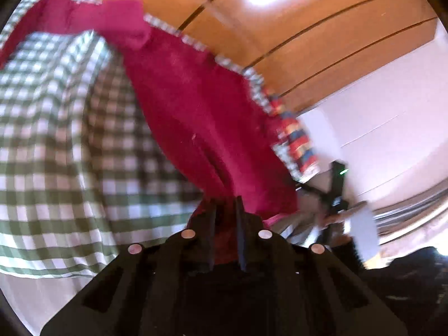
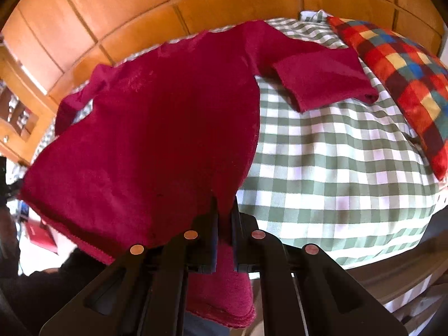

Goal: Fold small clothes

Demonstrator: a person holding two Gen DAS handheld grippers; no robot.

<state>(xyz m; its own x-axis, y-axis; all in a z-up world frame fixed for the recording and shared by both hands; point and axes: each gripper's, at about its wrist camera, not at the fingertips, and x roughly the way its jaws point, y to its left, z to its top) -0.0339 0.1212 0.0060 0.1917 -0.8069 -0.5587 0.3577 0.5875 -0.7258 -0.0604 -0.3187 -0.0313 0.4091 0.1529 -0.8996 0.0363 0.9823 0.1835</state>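
Observation:
A dark red long-sleeved sweater (image 2: 154,128) lies spread on a green-and-white checked cloth (image 2: 336,154), with one sleeve (image 2: 322,81) folded out to the right. My right gripper (image 2: 224,204) is shut on the sweater's near hem, and a fold of red cloth hangs down between its fingers. In the left wrist view the same sweater (image 1: 196,98) runs away from me over the checked cloth (image 1: 56,140). My left gripper (image 1: 226,204) is shut on its near edge, with red fabric pinched between the fingers. This view is blurred.
A cushion (image 2: 406,84) checked in red, blue and yellow lies at the right on the cloth, also seen as the cushion (image 1: 296,142) in the left view. Orange wooden panelling (image 2: 112,14) stands behind. A blurred black device with a green light (image 1: 340,184) shows at the right.

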